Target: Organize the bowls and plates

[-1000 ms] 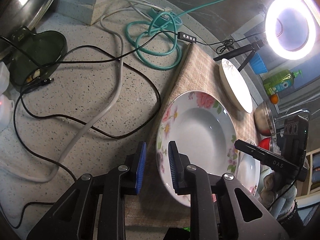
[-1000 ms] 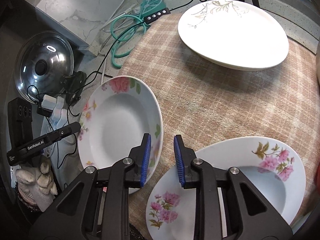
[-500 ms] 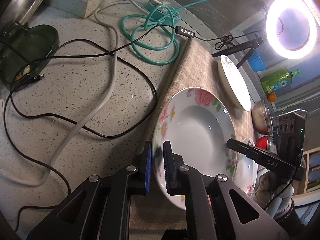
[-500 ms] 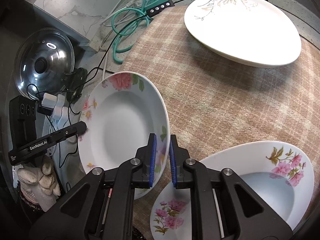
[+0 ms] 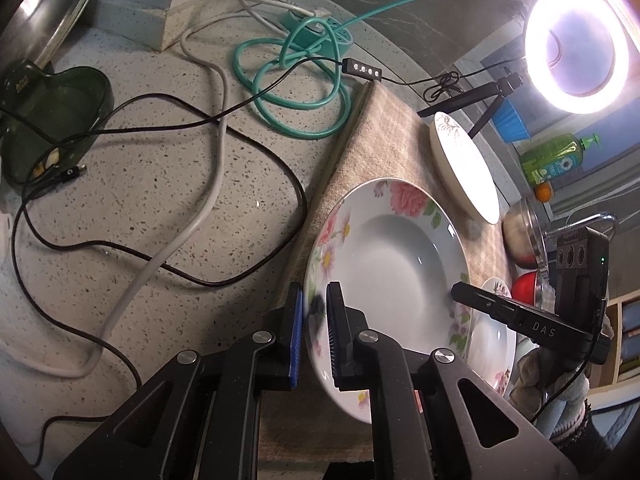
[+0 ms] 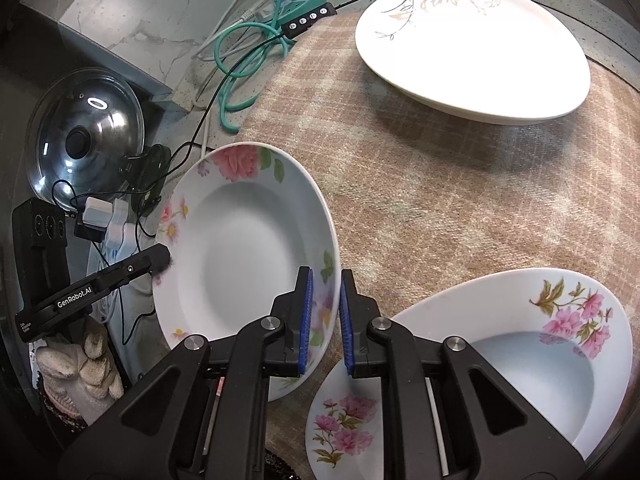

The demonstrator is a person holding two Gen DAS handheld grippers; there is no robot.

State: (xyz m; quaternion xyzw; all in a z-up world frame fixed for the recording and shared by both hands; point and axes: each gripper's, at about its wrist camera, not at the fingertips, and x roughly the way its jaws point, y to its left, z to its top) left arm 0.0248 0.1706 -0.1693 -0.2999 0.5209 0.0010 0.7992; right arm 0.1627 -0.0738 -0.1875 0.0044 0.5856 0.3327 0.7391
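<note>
Deep floral plates: two; one [image 6: 248, 240] is clamped at opposite rims by the left gripper [image 5: 314, 336] and right gripper [image 6: 324, 320].
Pale flat plates [image 6: 472, 48]: one.
Second floral plate [image 6: 520, 356]: left ungripped.

Rose plate [image 6: 248, 248]: deep, white, pink roses on its rim; its rim sits between the pads of both claws, the right claw [image 6: 324, 320] on one side and the left claw [image 5: 314, 336] on the opposite side.
Pink-flower plate [image 6: 520, 364]: deep, white, lying on the checked cloth just right of the right claw.
Pale plate [image 6: 472, 52]: white with a thin leaf sprig, well beyond the right claw.
</note>
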